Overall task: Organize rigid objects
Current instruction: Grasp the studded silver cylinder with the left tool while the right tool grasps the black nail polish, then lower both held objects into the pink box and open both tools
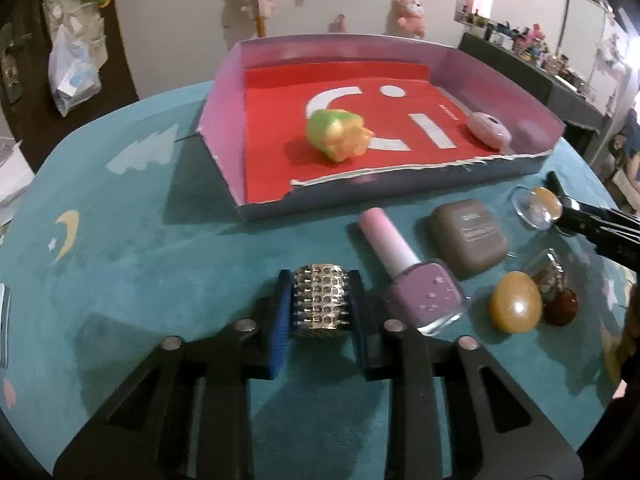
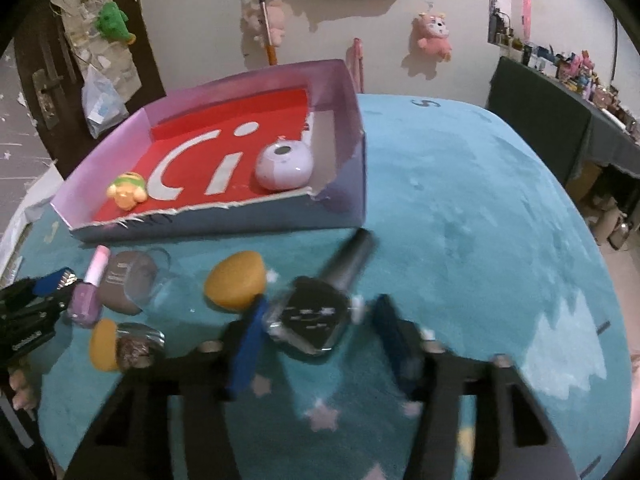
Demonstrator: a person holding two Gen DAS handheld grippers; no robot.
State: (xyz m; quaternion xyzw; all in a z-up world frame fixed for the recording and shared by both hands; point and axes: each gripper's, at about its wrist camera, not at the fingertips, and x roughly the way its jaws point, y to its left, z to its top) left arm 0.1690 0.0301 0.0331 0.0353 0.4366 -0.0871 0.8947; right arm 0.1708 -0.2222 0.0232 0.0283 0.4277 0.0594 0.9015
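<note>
My left gripper (image 1: 320, 308) is shut on a studded silver cylinder (image 1: 320, 304), low over the teal rug. Right of it lie a pink nail polish bottle (image 1: 404, 268), a grey compact case (image 1: 468, 238) and a yellow egg (image 1: 516, 306). My right gripper (image 2: 320, 326) is open around a black nail polish bottle (image 2: 316, 318) with a grey cap, its blue pads (image 2: 248, 352) apart from the glass. The red-floored cardboard tray (image 1: 264, 208) holds a green-yellow toy (image 1: 340, 134) and a lilac round object (image 1: 490, 128); both show in the right wrist view too.
A clear glass dish with a yellow stone (image 1: 538, 206) and small brown stones (image 1: 558, 296) lie at the right. A yellow sponge-like lump (image 2: 236, 284) sits left of the black bottle. The rug's right half (image 2: 480, 220) is bare. Plush toys hang on the wall.
</note>
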